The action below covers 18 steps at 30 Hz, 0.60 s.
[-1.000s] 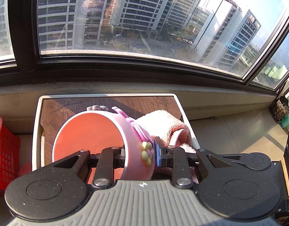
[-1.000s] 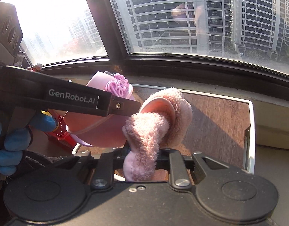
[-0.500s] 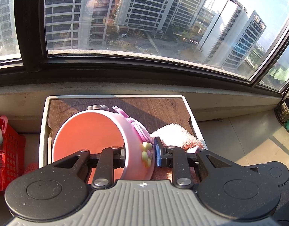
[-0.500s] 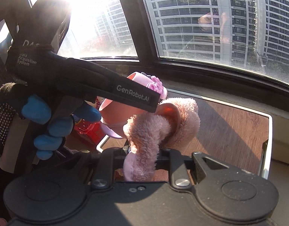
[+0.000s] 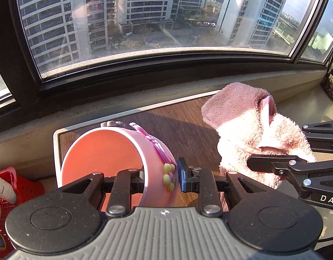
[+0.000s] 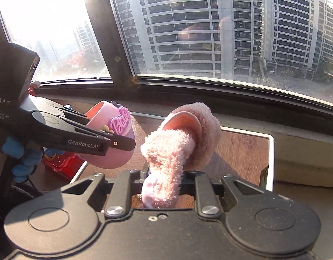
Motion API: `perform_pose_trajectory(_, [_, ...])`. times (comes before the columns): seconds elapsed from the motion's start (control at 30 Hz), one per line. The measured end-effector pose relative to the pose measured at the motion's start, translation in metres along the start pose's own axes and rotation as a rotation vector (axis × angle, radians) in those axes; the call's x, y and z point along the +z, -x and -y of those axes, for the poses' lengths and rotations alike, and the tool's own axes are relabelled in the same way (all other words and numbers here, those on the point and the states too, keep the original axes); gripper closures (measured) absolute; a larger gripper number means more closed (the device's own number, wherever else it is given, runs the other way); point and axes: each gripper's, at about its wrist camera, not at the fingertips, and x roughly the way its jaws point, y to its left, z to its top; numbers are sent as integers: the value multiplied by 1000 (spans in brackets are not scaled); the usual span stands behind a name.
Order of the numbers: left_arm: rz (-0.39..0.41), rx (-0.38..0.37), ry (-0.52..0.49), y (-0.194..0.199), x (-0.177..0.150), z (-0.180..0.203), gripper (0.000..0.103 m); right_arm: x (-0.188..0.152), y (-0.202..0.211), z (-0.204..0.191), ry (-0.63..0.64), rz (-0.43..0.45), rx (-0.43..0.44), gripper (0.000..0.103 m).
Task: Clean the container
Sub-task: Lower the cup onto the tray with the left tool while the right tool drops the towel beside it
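A pink container [image 5: 105, 153] with raised flower and letter decorations is held tilted above the wooden tray, its open mouth turned toward the left wrist camera. My left gripper [image 5: 161, 177] is shut on its rim wall, one finger inside and one outside. From the right wrist view the same container [image 6: 114, 130] hangs at the left, held by the left gripper [image 6: 105, 140]. A fluffy pink cloth [image 6: 173, 147] is bunched in my right gripper [image 6: 162, 177], which is shut on it. In the left wrist view the cloth [image 5: 253, 130] hovers right of the container, apart from it.
A wooden tray [image 5: 183, 125] with a white rim lies on the window ledge below both grippers. A red basket [image 5: 17, 186] stands at its left. A blue-gloved hand [image 6: 21, 158] holds the left gripper. A big window [image 5: 144, 21] faces tall buildings.
The cloth has risen from behind the container and now hovers beside it on the right. The left gripper with the container has turned a little to the right.
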Motion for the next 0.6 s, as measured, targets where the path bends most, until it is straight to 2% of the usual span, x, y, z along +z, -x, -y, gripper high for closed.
perform_pose_trajectory(0.17, [-49, -13, -49, -24, 1, 1, 79, 0, -26, 13, -19, -44, -48, 84])
perform_pose_trajectory(0.33, [-84, -25, -57, -39, 0, 2, 79, -8, -48, 20, -23, -92, -76, 84])
perform_pose_trajectory(0.6, [-73, -32, -79, -41, 3, 8, 79, -11, -60, 24, -50, -116, -94, 77])
